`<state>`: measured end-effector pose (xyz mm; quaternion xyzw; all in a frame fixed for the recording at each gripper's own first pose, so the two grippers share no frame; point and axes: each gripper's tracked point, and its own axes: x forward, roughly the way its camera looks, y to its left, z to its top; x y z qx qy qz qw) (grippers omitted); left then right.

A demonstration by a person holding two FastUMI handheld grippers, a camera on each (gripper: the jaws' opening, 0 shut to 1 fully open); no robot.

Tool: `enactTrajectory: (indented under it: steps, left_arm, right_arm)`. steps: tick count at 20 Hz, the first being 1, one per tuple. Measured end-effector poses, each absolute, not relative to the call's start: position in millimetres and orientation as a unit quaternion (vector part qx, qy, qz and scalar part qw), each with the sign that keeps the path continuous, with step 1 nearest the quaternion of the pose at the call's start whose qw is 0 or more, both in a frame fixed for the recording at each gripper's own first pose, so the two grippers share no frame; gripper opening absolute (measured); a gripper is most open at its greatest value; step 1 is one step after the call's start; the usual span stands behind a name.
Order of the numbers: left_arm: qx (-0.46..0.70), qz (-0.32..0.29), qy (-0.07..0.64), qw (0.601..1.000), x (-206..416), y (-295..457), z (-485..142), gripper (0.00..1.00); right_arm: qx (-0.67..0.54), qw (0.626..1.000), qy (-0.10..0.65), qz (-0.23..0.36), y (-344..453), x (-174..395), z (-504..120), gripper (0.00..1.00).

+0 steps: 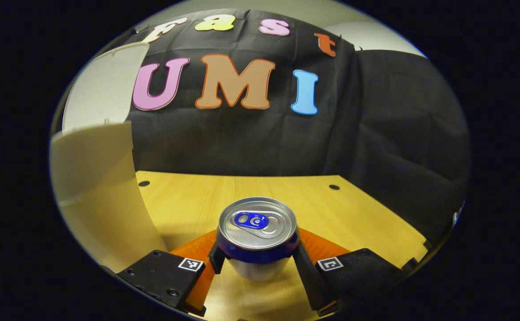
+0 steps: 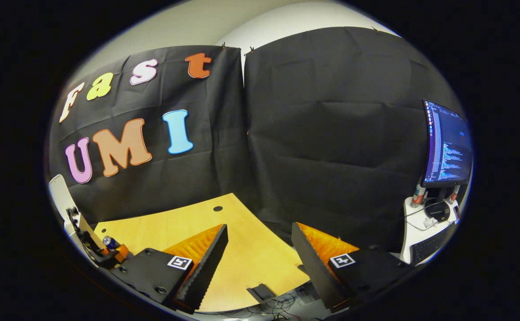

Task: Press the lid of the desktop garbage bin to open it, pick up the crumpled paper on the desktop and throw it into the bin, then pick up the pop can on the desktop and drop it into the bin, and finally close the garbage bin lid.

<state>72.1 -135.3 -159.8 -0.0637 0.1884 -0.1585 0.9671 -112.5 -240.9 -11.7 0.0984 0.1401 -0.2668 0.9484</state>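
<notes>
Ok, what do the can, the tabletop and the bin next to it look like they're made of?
The can looks like aluminium: a brushed silvery top with a pull tab, and glossy printed sides. The tabletop looks like light wood or wood-look laminate, smooth, with faint grain; which one is unclear. The bin seems to be smooth cream plastic with a soft sheen.
</notes>
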Motion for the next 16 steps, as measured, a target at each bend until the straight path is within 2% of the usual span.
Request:
enactTrajectory:
  steps: [5,10,15,16]
  left_arm:
    - [-0.014,-0.153,0.121,0.981,90.6,-104.3,-61.6,0.77]
    - [-0.045,-0.080,0.093,0.991,112.0,-20.5,7.3,0.77]
    - [-0.047,0.025,0.103,0.993,113.1,79.8,-2.3,0.77]
    - [-0.043,0.039,0.109,0.992,108.5,93.4,-8.6,0.77]
  right_arm:
    - [0.083,0.958,0.153,-0.227,-224.6,-86.9,-34.4,0.96]
    - [0.059,0.970,0.165,-0.168,-199.0,-50.6,-49.5,0.96]
    - [0.050,0.976,0.171,-0.129,-177.3,-23.2,-56.7,0.96]
    - [0.049,0.976,0.170,-0.124,-174.0,-18.5,-56.2,0.94]
